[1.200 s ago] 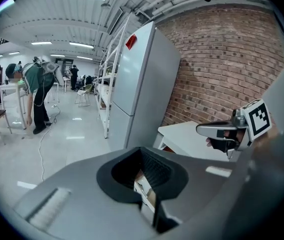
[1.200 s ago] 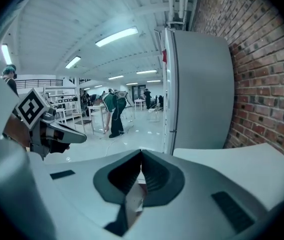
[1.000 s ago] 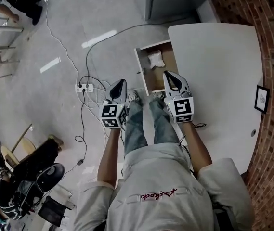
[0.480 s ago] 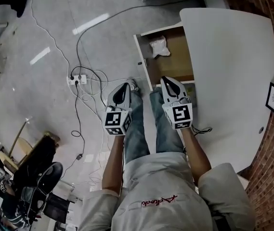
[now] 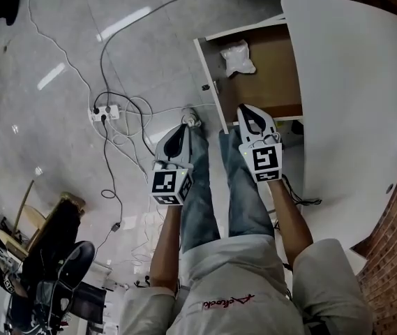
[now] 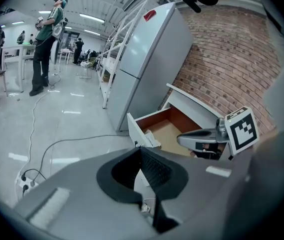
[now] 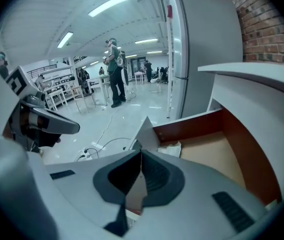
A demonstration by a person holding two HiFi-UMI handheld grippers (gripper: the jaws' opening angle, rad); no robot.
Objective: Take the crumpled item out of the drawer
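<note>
The wooden drawer [image 5: 268, 82] stands pulled out from under the white table [image 5: 355, 82]. A white crumpled item [image 5: 238, 56] lies in its far corner, next to the front panel. My right gripper [image 5: 250, 112] is shut and empty, with its tip over the drawer's near edge. My left gripper [image 5: 179, 130] is shut and empty too, over the floor left of the drawer. In the left gripper view the closed jaws [image 6: 141, 149] point toward the drawer [image 6: 169, 126] and the crumpled item [image 6: 150, 139]. In the right gripper view the item [image 7: 171, 149] lies just beyond the closed jaws [image 7: 141, 153].
A power strip [image 5: 104, 110] with several cables lies on the floor to the left. A grey fridge [image 6: 146, 69] stands behind the drawer against a brick wall [image 5: 393, 285]. The person's legs [image 5: 219, 194] are below the grippers. A dark bag [image 5: 58, 236] is at lower left.
The head view has shifted, so more of the drawer's inside shows and the table sits further right. Both grippers stay shut and have slid slightly lower in the view.
</note>
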